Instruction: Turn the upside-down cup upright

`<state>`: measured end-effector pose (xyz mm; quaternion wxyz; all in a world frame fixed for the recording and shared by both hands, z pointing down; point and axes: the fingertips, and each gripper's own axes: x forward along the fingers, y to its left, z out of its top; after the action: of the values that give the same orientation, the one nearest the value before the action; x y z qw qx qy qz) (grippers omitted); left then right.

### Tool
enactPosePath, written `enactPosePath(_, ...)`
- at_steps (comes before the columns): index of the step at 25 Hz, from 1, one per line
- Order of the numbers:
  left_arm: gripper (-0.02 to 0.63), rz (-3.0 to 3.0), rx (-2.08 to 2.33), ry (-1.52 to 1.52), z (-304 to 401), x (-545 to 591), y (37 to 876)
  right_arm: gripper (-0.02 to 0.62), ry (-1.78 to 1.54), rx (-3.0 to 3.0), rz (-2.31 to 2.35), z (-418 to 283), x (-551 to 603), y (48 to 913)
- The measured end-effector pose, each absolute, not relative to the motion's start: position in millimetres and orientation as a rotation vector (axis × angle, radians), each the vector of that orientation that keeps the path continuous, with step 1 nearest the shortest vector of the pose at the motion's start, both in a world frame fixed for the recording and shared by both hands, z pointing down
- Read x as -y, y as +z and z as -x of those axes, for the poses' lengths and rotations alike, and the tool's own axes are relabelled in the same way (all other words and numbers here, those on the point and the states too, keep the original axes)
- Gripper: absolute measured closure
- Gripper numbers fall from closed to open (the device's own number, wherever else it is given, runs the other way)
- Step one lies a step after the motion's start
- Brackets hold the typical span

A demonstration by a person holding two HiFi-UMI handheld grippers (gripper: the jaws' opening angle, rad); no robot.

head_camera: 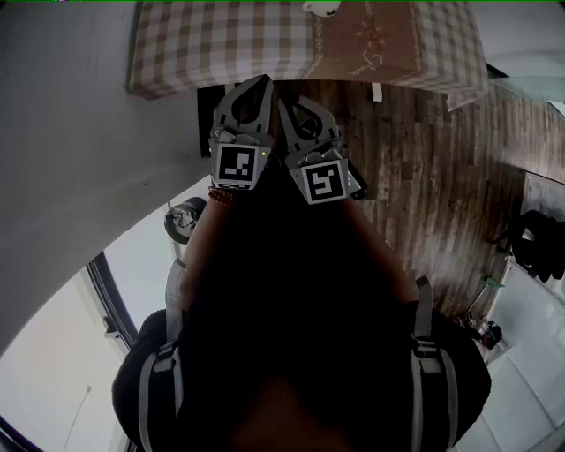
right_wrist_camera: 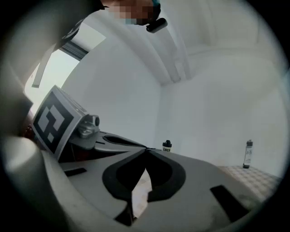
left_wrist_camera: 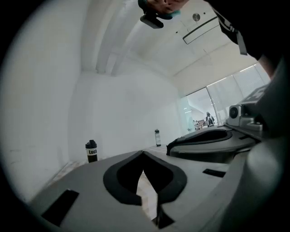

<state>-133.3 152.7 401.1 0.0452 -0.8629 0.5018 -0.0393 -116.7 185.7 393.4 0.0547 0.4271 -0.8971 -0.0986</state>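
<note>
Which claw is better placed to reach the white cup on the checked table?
Right, slightly. The left claw and right claw are both shut, empty, side by side, short of the table; the cup lies more on the right claw's side.

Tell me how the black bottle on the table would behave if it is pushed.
The black bottle stands upright, tall and narrow, so a push near its cap would probably tip it. Its rounded body suggests it might then roll.

Black bottle [left_wrist_camera: 92,152] reads "Luck" (on its pale band).
</note>
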Motion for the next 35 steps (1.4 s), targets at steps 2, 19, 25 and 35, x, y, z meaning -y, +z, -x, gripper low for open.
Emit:
enactPosePath(2,0.614,2.642,-1.531,-0.121,132,-150,400,0.594,-0.266,2.748,-1.332,114,-183,390)
enactPosePath(19,0.614,2.723,-1.459,-0.189,93,-100,410,0.594,-0.174,2.671,-1.485,67,-116,389)
enactPosePath(25,0.614,2.736,-1.473,-0.211,79,-67,414,0.594,-0.161,2.654,-1.507,46,-80,384)
enactPosePath(35,0.613,2.741,-1.501,-0.267,52,-11,428,0.594,-0.069,2.679,-1.505,10,-17,389)
